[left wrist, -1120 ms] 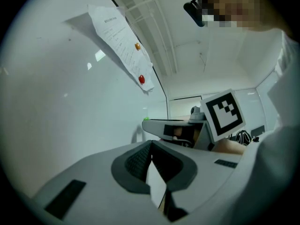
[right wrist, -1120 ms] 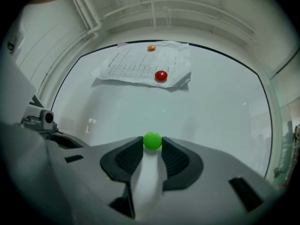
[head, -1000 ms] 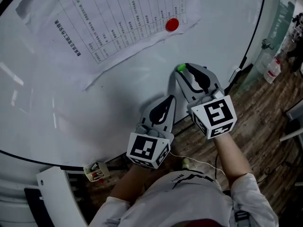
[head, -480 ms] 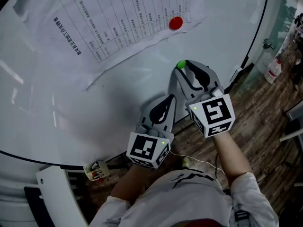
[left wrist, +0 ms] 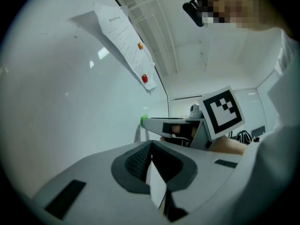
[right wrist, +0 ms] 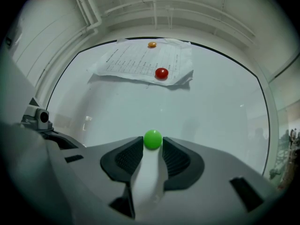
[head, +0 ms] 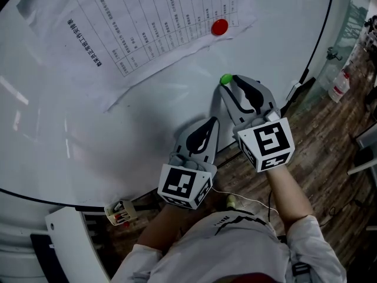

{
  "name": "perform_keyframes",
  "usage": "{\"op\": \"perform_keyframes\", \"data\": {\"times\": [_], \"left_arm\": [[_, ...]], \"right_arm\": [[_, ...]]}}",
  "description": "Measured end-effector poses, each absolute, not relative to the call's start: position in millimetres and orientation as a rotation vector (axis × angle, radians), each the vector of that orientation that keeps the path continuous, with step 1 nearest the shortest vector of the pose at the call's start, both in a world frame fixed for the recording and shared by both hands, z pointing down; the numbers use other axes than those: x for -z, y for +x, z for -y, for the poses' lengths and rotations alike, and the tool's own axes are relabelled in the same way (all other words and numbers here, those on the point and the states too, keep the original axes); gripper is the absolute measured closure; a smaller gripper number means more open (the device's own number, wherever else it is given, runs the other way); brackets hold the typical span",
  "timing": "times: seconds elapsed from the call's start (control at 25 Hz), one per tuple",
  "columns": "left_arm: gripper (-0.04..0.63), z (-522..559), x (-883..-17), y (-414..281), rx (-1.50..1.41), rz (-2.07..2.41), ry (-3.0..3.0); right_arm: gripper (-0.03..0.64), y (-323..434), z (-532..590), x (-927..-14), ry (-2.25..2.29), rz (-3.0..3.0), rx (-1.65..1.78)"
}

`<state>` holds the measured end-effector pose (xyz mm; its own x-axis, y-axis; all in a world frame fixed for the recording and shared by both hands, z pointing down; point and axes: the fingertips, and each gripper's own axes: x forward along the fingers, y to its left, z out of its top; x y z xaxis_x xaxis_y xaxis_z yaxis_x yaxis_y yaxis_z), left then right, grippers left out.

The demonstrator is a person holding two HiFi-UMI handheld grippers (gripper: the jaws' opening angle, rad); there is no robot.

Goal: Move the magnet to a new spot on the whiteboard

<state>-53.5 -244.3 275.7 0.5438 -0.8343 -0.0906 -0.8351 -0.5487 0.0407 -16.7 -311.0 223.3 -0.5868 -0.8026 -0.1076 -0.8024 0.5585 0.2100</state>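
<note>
A small green magnet [head: 225, 79] [right wrist: 153, 139] sits between the tips of my right gripper [head: 228, 84] [right wrist: 153, 143], which is shut on it. In the left gripper view the green magnet [left wrist: 143, 121] is at or right against the whiteboard [head: 106, 134], below the paper. My left gripper [head: 210, 122] [left wrist: 151, 145] is shut with nothing in it, low on the board to the left of the right one. A red magnet [head: 220, 26] [right wrist: 161, 73] pins the printed paper sheet [head: 147, 28] higher up.
An orange magnet [right wrist: 152, 44] holds the sheet's far edge. The board's dark rim [head: 321, 34] curves down the right side, with wooden floor [head: 330, 134] and plastic bottles [head: 340, 84] beyond it. A small box [head: 119, 212] lies below the board's lower edge.
Almost nothing: my right gripper with the green magnet has crept a touch up the board toward the paper. The left gripper has stayed put.
</note>
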Motion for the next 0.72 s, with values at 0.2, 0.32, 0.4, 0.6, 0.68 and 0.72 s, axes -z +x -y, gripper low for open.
{"op": "perform_keyframes", "data": {"times": [0.2,0.32,0.4,0.6,0.68,0.72], "left_arm": [[0.583,242,-278,-50,-0.156,-1.475,-2.767],[0.583,239,-282,-46,-0.153,-1.466,-2.781],[0.583,236,-284,-45,-0.151,-1.459,-2.79],[0.583,227,-290,-42,-0.151,-1.45,-2.814],[0.583,222,-293,-42,-0.153,-1.445,-2.821],[0.583,220,-294,-42,-0.154,-1.444,-2.824]], "right_arm": [[0.487,-8,305,-228,1.449,2.766,0.348],[0.488,-2,301,-237,1.461,2.748,0.315],[0.488,1,296,-242,1.466,2.746,0.294],[0.493,5,276,-258,1.456,2.76,0.244],[0.513,5,266,-262,1.448,2.782,0.239],[0.524,5,261,-265,1.448,2.793,0.231]]}}
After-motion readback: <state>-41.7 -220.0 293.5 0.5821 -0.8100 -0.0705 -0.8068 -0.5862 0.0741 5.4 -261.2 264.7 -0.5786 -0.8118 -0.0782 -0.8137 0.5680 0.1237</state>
